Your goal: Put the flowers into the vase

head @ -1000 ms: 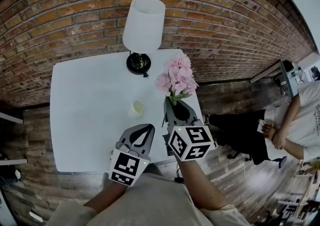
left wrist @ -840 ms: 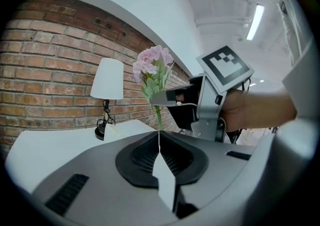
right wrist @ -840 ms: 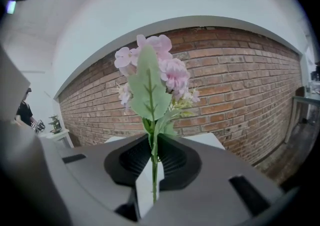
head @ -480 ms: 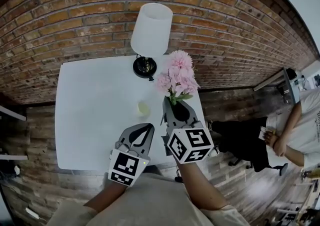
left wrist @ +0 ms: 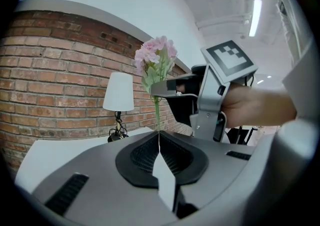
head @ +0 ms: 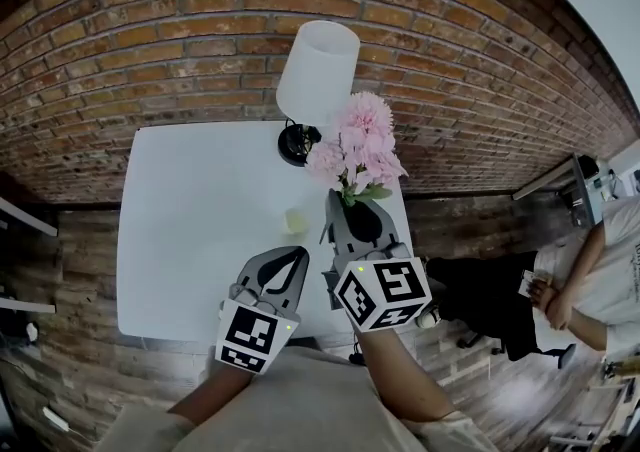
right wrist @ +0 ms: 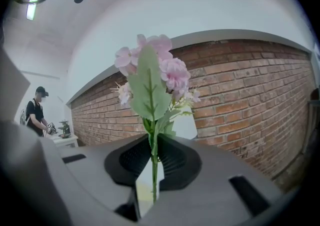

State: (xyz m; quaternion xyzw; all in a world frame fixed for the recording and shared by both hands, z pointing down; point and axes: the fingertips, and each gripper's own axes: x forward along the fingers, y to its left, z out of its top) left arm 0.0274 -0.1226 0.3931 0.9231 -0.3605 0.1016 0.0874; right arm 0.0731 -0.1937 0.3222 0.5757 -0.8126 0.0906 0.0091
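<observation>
Lower centre of the head view: the left gripper [head: 296,254] is clenched on nothing. Right of it, the right gripper [head: 347,202] grasps the flowers [head: 358,145] by the stem, blooms at mid-frame. The vase [head: 295,221] stands on the table [head: 190,230] just left of that gripper. A lamp [head: 318,70] stands behind.

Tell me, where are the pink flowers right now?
In the head view the pink flowers are right of centre, stem pinched in the right gripper, held up beside the white lamp over the white table's right edge.
</observation>
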